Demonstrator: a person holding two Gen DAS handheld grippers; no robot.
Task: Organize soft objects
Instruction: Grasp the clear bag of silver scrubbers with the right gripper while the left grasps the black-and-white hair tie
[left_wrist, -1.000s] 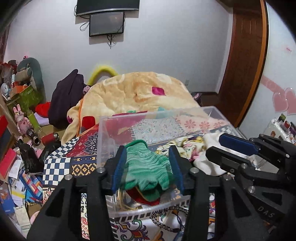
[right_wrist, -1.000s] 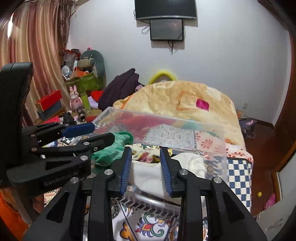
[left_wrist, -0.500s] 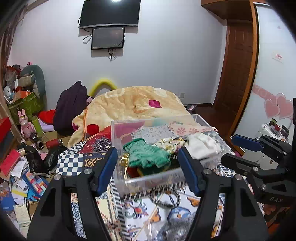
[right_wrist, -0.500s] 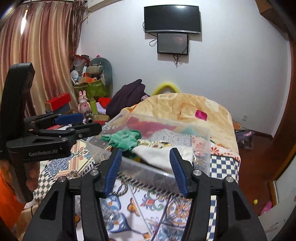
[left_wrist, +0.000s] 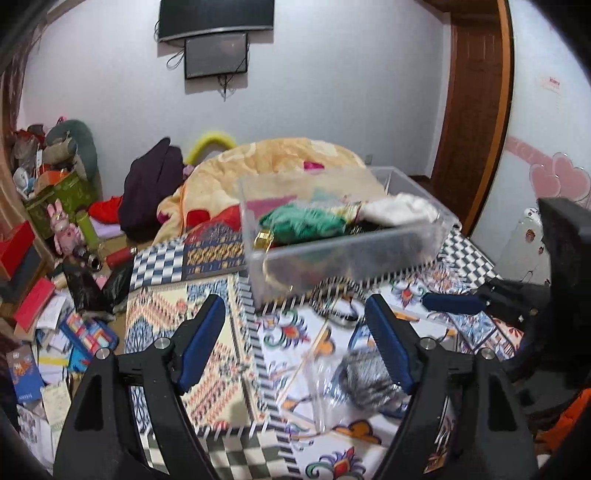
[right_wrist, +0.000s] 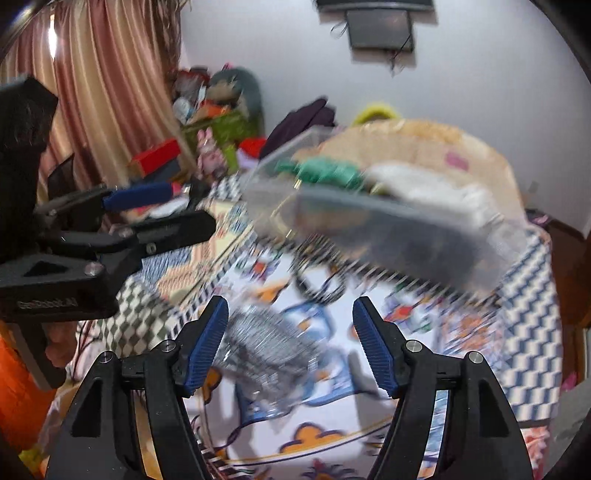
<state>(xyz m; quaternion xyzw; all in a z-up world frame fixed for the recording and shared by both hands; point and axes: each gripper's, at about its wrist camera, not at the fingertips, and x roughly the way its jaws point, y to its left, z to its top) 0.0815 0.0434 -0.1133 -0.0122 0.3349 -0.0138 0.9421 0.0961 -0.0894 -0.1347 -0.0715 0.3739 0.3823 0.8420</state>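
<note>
A clear plastic bin (left_wrist: 347, 254) stands on the patterned bedspread and holds a green knitted glove (left_wrist: 306, 221), a white cloth (left_wrist: 402, 210) and other soft items. It also shows, blurred, in the right wrist view (right_wrist: 388, 221). A grey fuzzy item in a clear bag (left_wrist: 365, 376) lies on the bedspread in front of the bin, seen also in the right wrist view (right_wrist: 266, 350). My left gripper (left_wrist: 295, 339) is open and empty, short of the bin. My right gripper (right_wrist: 291, 339) is open and empty above the bagged grey item.
A black beaded cord (left_wrist: 332, 299) lies by the bin's near wall. A peach blanket (left_wrist: 280, 162) is heaped behind the bin. Boxes, books and a toy rabbit (left_wrist: 62, 229) clutter the floor at left. A wooden door (left_wrist: 472, 110) stands at right.
Both grippers let go of the green glove and white cloth, now in the bin, opened wide and pulled back and down toward the near bedspread. The right wrist view is motion-blurred.
</note>
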